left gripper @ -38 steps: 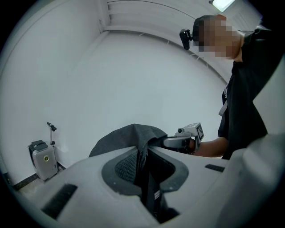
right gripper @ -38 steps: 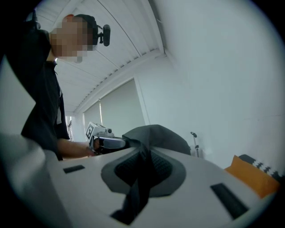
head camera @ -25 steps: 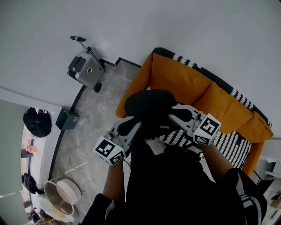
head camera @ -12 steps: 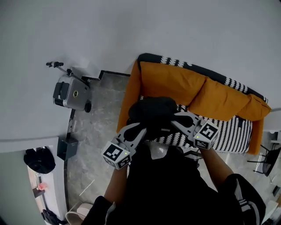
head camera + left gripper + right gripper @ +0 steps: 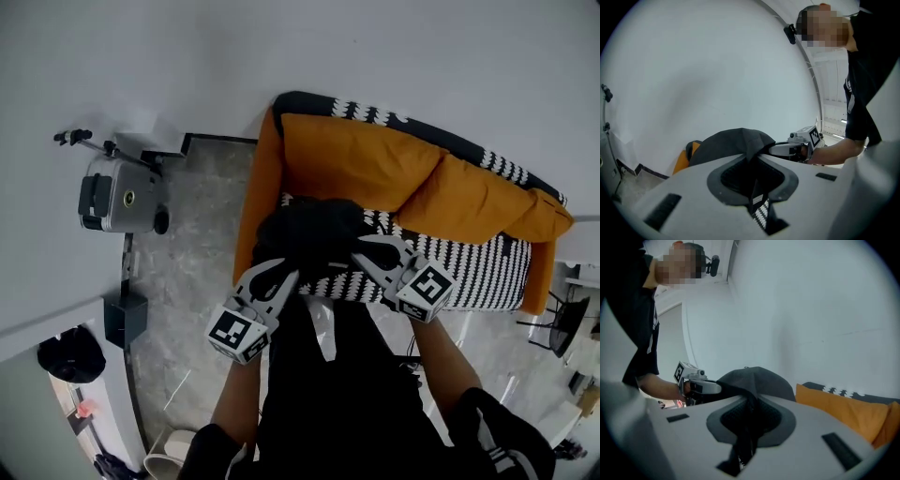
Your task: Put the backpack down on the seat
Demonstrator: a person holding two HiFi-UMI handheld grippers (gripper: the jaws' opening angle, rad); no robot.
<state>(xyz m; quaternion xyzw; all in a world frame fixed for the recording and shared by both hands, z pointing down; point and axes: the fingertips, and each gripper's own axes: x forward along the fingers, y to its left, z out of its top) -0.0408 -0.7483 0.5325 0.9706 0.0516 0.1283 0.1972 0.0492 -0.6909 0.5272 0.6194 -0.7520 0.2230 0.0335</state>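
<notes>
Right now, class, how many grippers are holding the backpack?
2. The left gripper is shut on the backpack at its left side, the right gripper at its right side. Neither is hidden.

Black T-shirt [image 5: 349,412]; left gripper [image 5: 278,272], right gripper [image 5: 367,251] grey with marker cubes [image 5: 236,334]

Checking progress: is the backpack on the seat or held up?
Held: left gripper and right gripper pinch the backpack over the seat; contact unclear.

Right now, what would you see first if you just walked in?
The big orange sofa against the white wall, with its black-and-white striped seat. Over that seat's left end in the head view, a black backpack hangs between the left gripper and the right gripper, each with its jaws shut on the fabric.
</notes>
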